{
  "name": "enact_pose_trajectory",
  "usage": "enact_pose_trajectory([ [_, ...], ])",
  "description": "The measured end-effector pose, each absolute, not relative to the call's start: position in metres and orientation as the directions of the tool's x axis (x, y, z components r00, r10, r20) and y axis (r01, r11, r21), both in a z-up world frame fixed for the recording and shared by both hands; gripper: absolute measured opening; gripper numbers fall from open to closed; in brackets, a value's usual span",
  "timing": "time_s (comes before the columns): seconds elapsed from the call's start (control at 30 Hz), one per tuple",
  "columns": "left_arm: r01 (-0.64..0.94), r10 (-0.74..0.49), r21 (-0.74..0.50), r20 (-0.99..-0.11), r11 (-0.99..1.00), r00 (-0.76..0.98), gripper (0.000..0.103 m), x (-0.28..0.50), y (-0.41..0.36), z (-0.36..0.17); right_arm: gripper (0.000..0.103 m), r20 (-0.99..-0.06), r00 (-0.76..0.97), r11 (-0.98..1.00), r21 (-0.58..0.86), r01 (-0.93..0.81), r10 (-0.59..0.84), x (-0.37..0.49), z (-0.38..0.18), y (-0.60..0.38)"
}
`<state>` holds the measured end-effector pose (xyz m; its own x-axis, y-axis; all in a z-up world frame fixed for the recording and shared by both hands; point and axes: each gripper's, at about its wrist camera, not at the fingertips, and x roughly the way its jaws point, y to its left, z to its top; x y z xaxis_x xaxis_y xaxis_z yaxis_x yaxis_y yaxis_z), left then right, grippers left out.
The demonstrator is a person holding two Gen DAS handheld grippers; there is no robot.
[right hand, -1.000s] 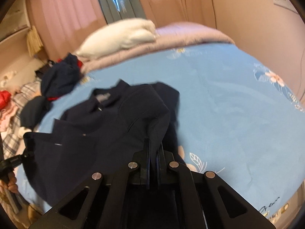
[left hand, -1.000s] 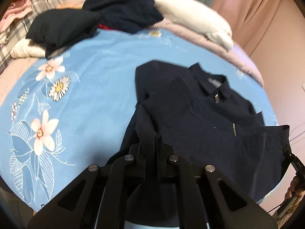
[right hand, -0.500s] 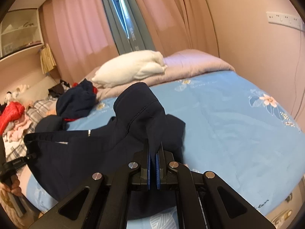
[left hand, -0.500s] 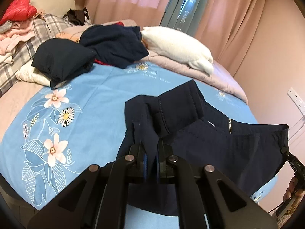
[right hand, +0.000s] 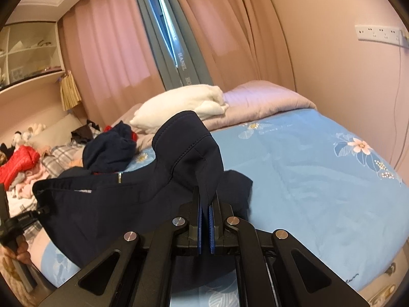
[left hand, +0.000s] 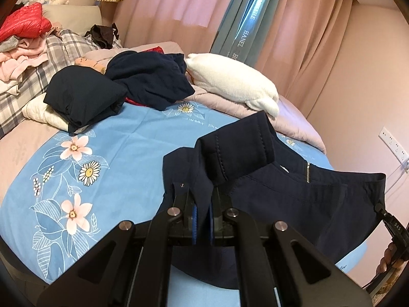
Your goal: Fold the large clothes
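Above blue floral bedding [left hand: 133, 138], both tools, left [left hand: 202, 199] and right [right hand: 207, 199], pinch the navy jacket [left hand: 294, 199].

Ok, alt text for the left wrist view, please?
The left gripper is shut on an edge of a navy jacket, lifting it off a blue floral bedsheet. The right gripper pinches the jacket's far corner; dark clothes and a white pillow lie behind.

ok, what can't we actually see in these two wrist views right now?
- Near hem of the navy jacket: left wrist view, hidden behind the left tool.
- Jacket underside and the lower sleeve: right wrist view, covered by the raised fold and the right tool.
- Holder of each tool: only fingers show at the frame edge.
- Shelf contents: too small.
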<state>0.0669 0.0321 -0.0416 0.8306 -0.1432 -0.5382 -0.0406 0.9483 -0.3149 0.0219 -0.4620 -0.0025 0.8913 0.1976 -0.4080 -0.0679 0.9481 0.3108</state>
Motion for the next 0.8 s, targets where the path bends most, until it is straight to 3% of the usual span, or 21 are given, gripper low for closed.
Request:
enact_pose_trajectory([
  [0.5, -0.024, -0.129, -0.28, -0.515, 0.96, 0.847, 0.006, 0.134, 0.029, -0.018, 0.005, -0.394, 0.903, 0.958, 0.279, -0.061, 0.172, 0.07, 0.016, -0.458],
  [0.8, -0.06, -0.121, -0.282, -0.582, 0.958, 0.804, 0.006, 0.212, 0.035, -0.039, 0.005, -0.447, 0.883, 0.961, 0.276, -0.017, 0.144, 0.132, 0.01, -0.453],
])
